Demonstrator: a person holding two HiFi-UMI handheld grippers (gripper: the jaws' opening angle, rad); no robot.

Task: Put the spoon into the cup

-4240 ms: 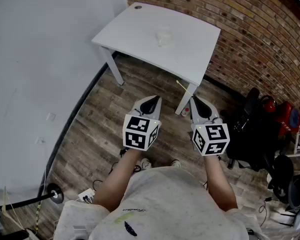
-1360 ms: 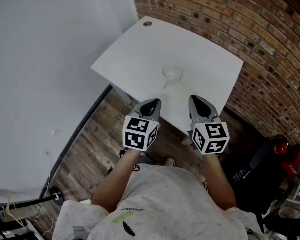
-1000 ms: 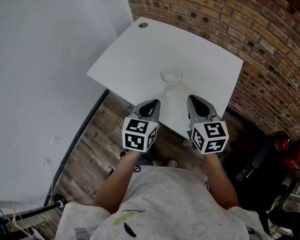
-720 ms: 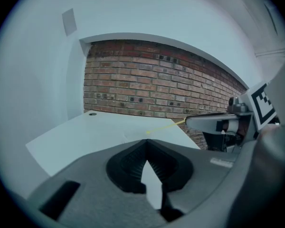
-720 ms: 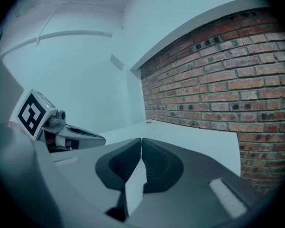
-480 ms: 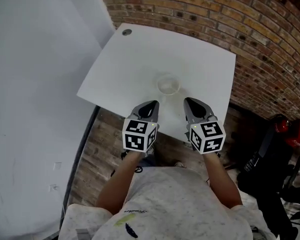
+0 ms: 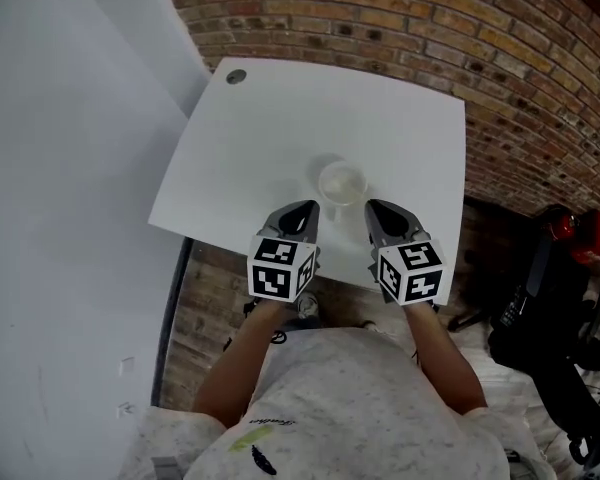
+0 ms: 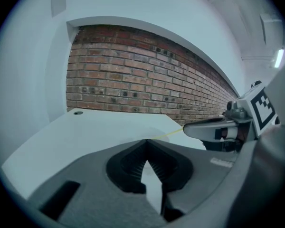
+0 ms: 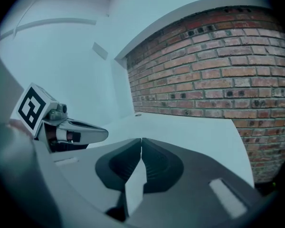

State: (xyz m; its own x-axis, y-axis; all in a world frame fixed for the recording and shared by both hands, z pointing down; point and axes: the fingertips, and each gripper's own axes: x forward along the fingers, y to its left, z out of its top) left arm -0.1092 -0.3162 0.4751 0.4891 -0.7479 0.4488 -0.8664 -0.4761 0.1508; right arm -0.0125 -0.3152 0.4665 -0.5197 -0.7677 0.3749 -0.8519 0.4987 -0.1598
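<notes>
In the head view, you stand at the near edge of a white table (image 7: pixel 280 118) that is set against a brick wall (image 7: pixel 400 8). The cup (image 7: pixel 342 181), pale and round, stands upright on the table, a little ahead of both tools and about midway between them. Your left gripper (image 7: pixel 300 210) and your right gripper (image 7: pixel 378 210) are side by side over the near edge of the table, both pointing toward the cup and touching neither it nor each other. A small round hole (image 7: pixel 236 76) is in the far left corner of the table. In the left gripper view, the left gripper (image 8: pixel 146 141) has its jaws closed tip to tip with nothing between them. Only the white table top shows through the gap lower down. To the right in this view is the right gripper (image 8: pixel 186 129), and a very thin yellow stick, which seems to be the spoon (image 8: pixel 168 133), comes out from its tip toward the middle of the table. It is too fine to say more about it. In the right gripper view, the right gripper (image 9: pixel 141 139) has its jaws pressed together, and the spoon itself does not show there. The left gripper (image 9: pixel 104 133) is at the left, also closed, above the table near the wall.
</notes>
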